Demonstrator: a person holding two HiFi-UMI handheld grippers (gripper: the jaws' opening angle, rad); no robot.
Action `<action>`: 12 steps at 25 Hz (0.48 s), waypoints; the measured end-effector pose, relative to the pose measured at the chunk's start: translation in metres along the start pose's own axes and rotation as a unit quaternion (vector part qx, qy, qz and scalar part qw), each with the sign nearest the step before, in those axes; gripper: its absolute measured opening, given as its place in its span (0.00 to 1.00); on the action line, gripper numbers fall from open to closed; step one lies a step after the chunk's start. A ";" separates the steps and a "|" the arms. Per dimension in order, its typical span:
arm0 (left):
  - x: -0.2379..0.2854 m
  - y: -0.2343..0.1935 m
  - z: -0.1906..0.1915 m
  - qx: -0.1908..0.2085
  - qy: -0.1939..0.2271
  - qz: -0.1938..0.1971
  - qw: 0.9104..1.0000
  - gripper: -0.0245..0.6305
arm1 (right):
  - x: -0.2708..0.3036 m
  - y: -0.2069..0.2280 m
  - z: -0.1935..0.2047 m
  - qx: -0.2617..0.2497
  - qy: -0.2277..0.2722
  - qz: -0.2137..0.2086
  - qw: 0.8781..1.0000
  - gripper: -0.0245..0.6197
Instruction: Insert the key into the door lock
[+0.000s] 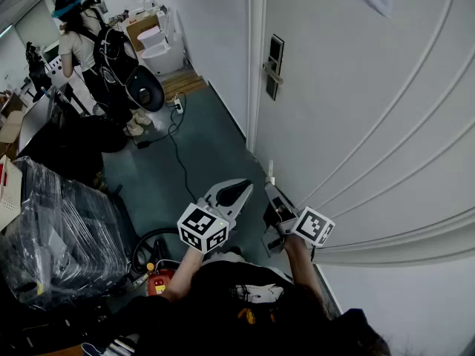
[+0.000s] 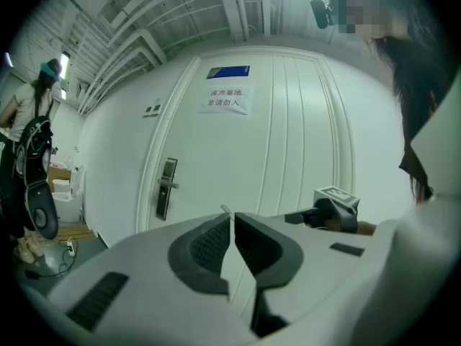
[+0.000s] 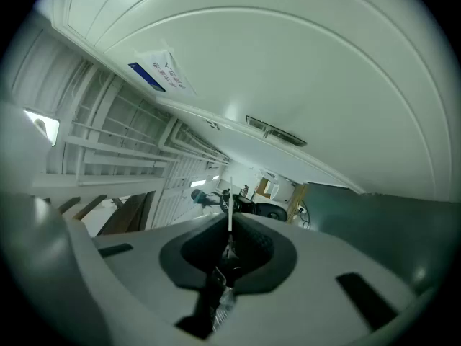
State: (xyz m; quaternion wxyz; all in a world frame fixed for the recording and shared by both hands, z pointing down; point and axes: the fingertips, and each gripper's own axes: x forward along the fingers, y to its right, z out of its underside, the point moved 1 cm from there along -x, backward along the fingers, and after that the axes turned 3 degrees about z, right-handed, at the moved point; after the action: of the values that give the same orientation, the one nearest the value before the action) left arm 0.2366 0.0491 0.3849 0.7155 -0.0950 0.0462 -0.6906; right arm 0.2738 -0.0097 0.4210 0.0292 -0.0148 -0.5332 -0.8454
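Note:
The white door [image 1: 371,110] fills the right side of the head view. Its dark lock plate with a lever handle [image 1: 273,68] sits by the door's left edge, well ahead of both grippers. My right gripper [image 1: 272,190] is shut on the key [image 1: 270,171], whose thin blade sticks out past the jaws toward the door. In the right gripper view the blade [image 3: 230,213] stands up between the pads, and the lock [image 3: 277,132] is far off. My left gripper [image 1: 234,193] is shut with nothing seen in it. The left gripper view shows the lock [image 2: 166,187] at left.
A person with a backpack [image 1: 93,47] stands at the far left. A plastic-wrapped bundle [image 1: 59,228] sits at lower left. A black cable [image 1: 177,154] runs across the grey-green floor, and boxes and white bins [image 1: 159,43] stand at the back. A paper sign [image 2: 227,100] hangs on the door.

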 end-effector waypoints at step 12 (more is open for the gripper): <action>-0.002 -0.038 -0.005 -0.003 0.007 0.007 1.000 0.07 | 0.039 0.002 0.003 0.000 0.004 0.005 1.000 0.07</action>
State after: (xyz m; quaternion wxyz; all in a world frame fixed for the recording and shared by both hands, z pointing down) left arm 0.1978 0.0496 0.3876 0.7198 -0.0923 0.0539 -0.6859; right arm 0.2352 -0.0093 0.4264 0.0353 -0.0142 -0.5327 -0.8455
